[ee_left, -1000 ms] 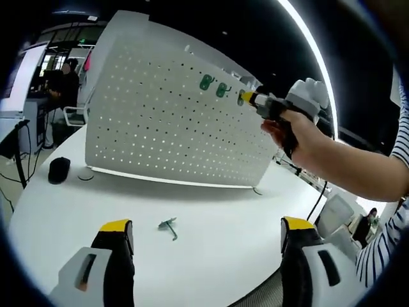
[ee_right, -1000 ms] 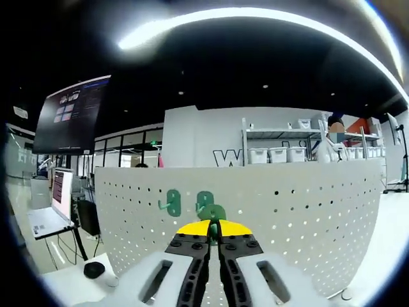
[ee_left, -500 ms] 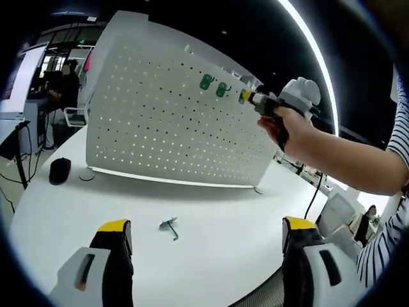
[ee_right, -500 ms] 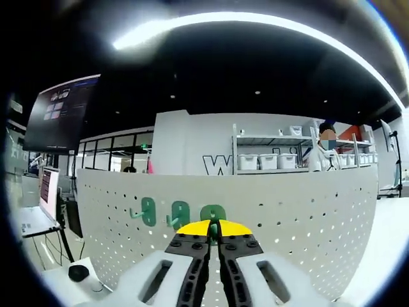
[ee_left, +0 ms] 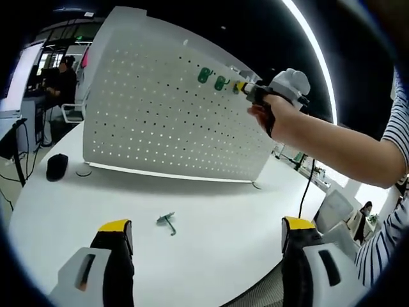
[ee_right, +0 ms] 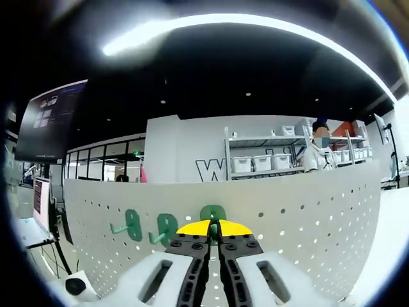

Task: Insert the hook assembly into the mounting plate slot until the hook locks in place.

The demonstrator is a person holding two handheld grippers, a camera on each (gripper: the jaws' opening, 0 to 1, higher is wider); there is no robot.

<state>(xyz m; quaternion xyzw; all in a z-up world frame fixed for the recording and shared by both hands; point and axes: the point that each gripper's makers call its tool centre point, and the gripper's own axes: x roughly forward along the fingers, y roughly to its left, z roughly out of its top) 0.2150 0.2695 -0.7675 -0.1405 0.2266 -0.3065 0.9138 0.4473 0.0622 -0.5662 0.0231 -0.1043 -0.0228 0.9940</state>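
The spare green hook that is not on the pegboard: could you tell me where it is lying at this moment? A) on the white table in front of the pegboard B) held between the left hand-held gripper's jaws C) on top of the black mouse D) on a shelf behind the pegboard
A: in the left gripper view the spare green hook lies flat on the white table, in front of the pegboard.

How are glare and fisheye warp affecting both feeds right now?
Left gripper view: the ceiling light strip burns out white, the pegboard bows at its edges, and the loose hook on the table stays sharp. Right gripper view: the strip glares overhead, the pegboard's top edge curves, and the held green hook reads clearly.
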